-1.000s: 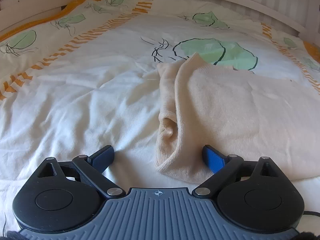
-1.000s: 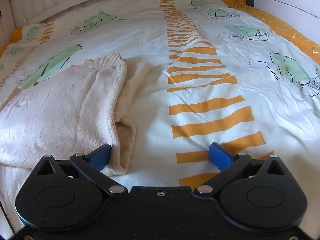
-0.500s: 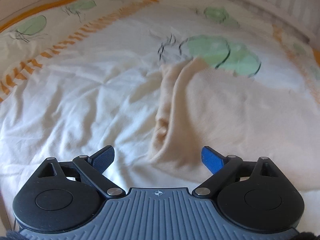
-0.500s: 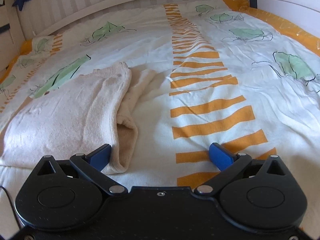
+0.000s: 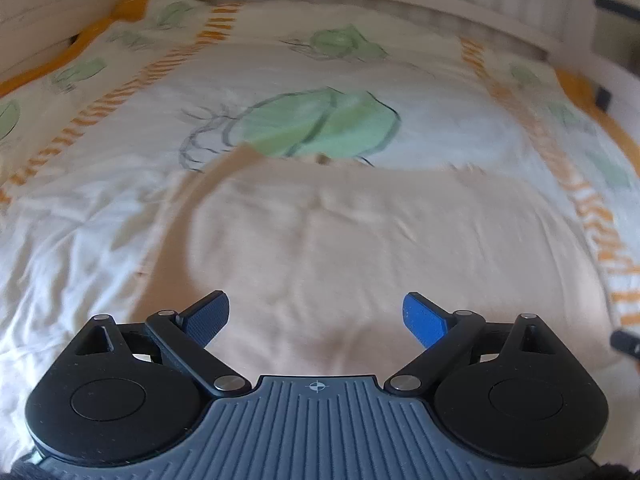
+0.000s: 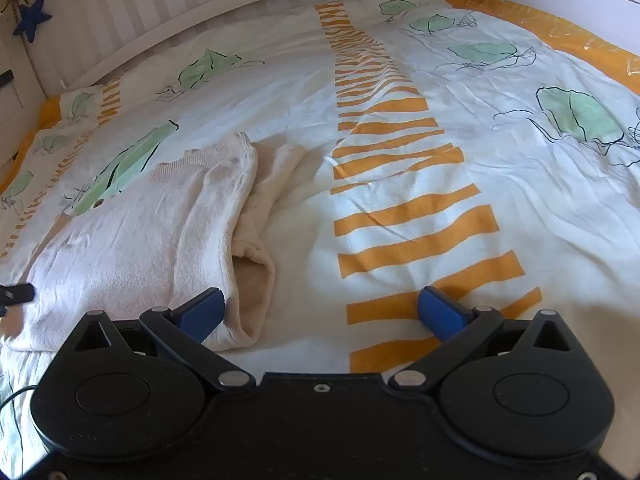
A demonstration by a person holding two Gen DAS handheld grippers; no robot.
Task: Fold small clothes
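Observation:
A cream knitted garment [image 5: 360,248] lies partly folded and flat on the bed. In the left wrist view it fills the middle, blurred by motion. My left gripper [image 5: 316,316] is open and empty above its near edge. In the right wrist view the garment [image 6: 140,236] lies at the left, with a folded sleeve along its right side. My right gripper [image 6: 320,308] is open and empty; its left finger [image 6: 202,312] sits at the garment's near right corner, its right finger [image 6: 440,312] over the bedcover.
The bed has a white cover [image 6: 440,168] with orange stripes and green leaf prints. A white slatted bed rail [image 6: 200,4] runs along the far side. A blue star [image 6: 32,20] hangs at the far left. A bit of the other gripper [image 5: 626,342] shows at the right edge.
My left gripper has swung to the right, from the garment's left edge to over its middle. My right gripper has pulled back slightly. Both stayed open.

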